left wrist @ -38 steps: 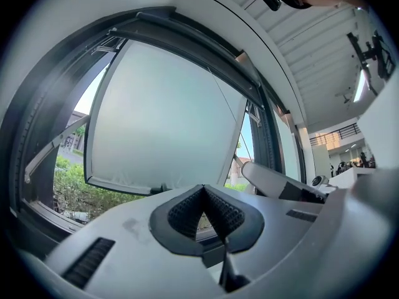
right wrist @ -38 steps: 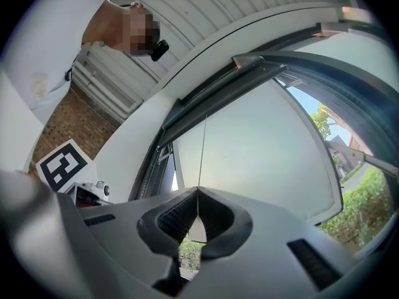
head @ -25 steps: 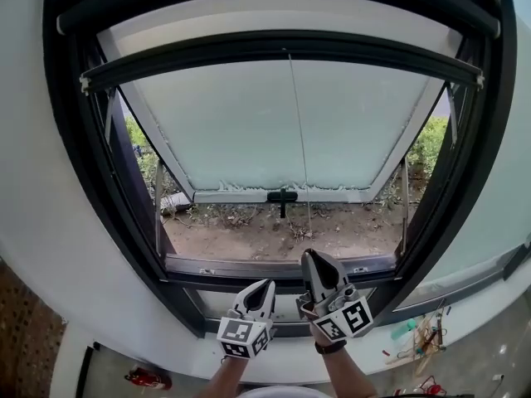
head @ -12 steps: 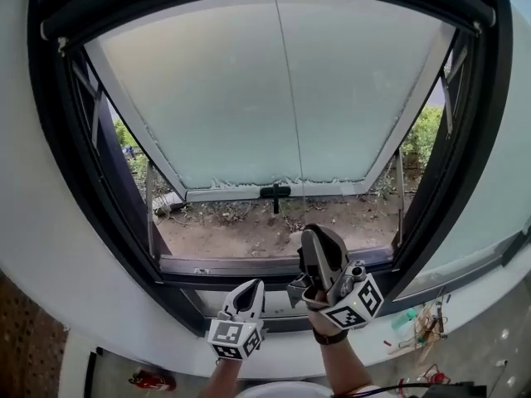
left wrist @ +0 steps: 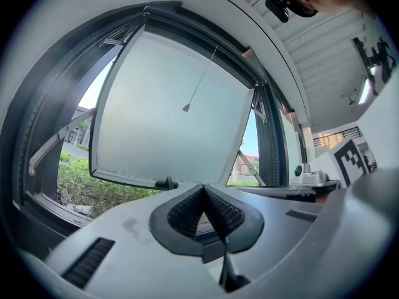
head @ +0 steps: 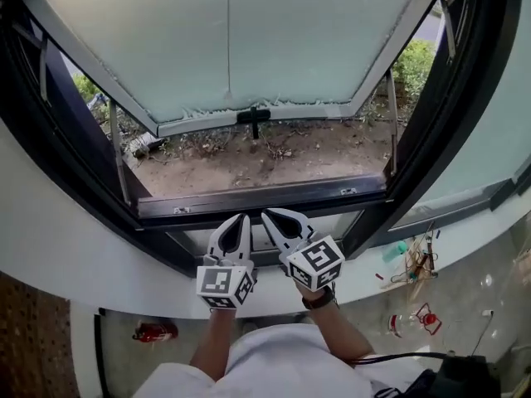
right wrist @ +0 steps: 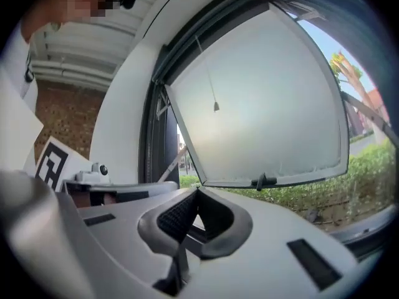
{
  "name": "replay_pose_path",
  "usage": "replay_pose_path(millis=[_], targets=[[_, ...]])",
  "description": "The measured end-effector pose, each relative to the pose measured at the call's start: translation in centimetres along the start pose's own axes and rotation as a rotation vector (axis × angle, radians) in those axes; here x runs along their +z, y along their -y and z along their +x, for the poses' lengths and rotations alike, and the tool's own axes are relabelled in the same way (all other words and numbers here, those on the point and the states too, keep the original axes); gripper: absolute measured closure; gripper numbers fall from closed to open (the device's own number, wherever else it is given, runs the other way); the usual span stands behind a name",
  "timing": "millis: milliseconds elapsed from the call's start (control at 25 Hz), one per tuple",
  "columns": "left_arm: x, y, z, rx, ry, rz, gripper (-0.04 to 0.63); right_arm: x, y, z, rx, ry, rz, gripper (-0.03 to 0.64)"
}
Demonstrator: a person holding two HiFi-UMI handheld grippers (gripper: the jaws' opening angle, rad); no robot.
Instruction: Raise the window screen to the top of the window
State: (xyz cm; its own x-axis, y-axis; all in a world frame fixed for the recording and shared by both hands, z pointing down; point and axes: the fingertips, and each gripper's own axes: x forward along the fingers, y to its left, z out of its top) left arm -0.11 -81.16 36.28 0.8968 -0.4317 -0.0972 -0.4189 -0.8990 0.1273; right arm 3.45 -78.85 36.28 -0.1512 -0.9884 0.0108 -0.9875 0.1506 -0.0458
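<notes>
Dropped right gripper (head: 278, 218) level beside left gripper (head: 238, 220); both pressed together, empty. Risk: window screen creeping back down if not latched, pull cord (head: 228, 40) dangling free.

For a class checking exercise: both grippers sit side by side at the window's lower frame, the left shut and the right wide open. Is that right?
No: the right gripper is shut too, jaws together on nothing, as the right gripper view shows. The rest holds.
</notes>
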Motion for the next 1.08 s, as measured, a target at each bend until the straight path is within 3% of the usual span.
replay_pose_path(millis=[200,560,800,1080], targets=[[-1.4,1.1,0.5,-0.032,-0.027,-0.01,0.594,-0.8,-0.6,-0.8,-0.018,-0.012,-0.025,0.617],[-2.1,2.2,1.0,-0.062,-0.036,-0.015,0.594,-0.7,2.0,-2.8,-0.132,0.012,-0.038,0.617],[-1.3,3.1,1.2,-0.094,-0.015,-0.019,0.594,-0.9,5.9,-4.8,-0.359,-0.014,-0.045,0.617],[-1.3,3.4,1.3,-0.097,-0.014,-0.004,0.594,0.3,7.2,-6.3,-0.42,0.028,-0.07,0.617]])
